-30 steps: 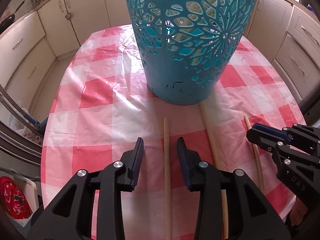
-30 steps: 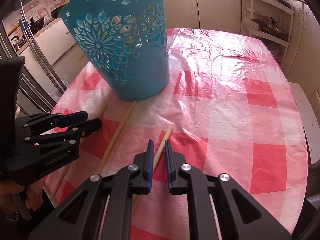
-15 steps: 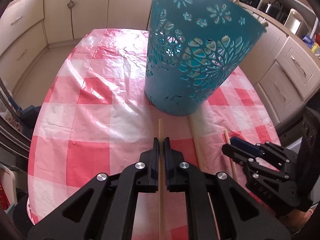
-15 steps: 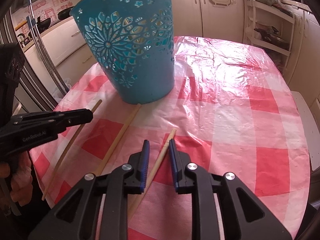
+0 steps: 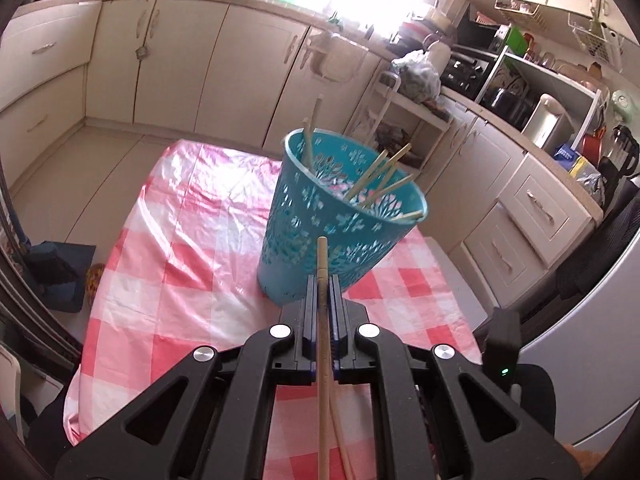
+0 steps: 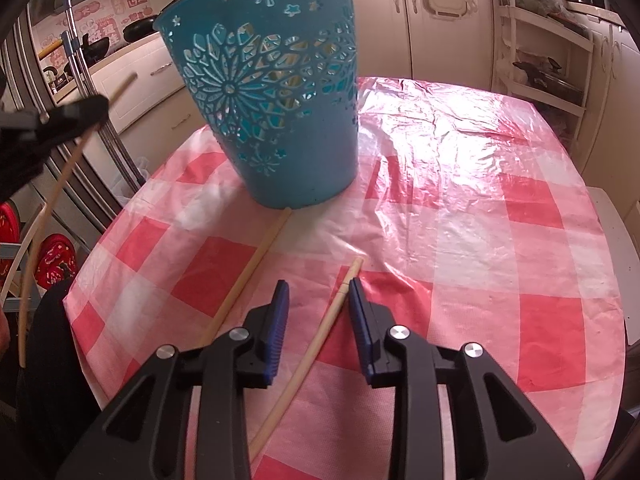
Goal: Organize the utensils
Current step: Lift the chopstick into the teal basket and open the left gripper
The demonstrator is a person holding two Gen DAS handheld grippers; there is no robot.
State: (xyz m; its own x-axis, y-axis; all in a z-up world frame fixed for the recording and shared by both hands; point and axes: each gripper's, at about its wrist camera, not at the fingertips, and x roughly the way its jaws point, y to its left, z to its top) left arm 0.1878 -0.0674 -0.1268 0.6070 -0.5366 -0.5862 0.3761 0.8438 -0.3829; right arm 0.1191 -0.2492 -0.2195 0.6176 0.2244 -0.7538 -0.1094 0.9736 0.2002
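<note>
A teal cut-out basket [image 5: 340, 220] [image 6: 280, 112] stands on the red-and-white checked tablecloth [image 5: 168, 280] [image 6: 500, 240], with several wooden sticks leaning inside it. My left gripper [image 5: 322, 278] is shut on one long wooden stick [image 5: 322, 256], held up off the table and aimed toward the basket. In the right wrist view the left gripper [image 6: 72, 116] and its raised stick [image 6: 44, 216] show at the upper left. My right gripper [image 6: 318, 286] hangs low over the cloth, jaws opening. A stick [image 6: 316, 340] lies between them, close to the right finger and not pressed.
Another stick [image 6: 248, 276] lies on the cloth, running from the basket's foot toward the near table edge. Cream kitchen cabinets [image 5: 180, 60] ring the table, a white shelf cart [image 6: 540, 60] stands behind it, and a grey appliance [image 5: 592, 360] stands at the right.
My left gripper shut on the stick, then rose and tilted up with it, so the basket's rim now shows. My right gripper's jaws widened around the stick lying on the cloth.
</note>
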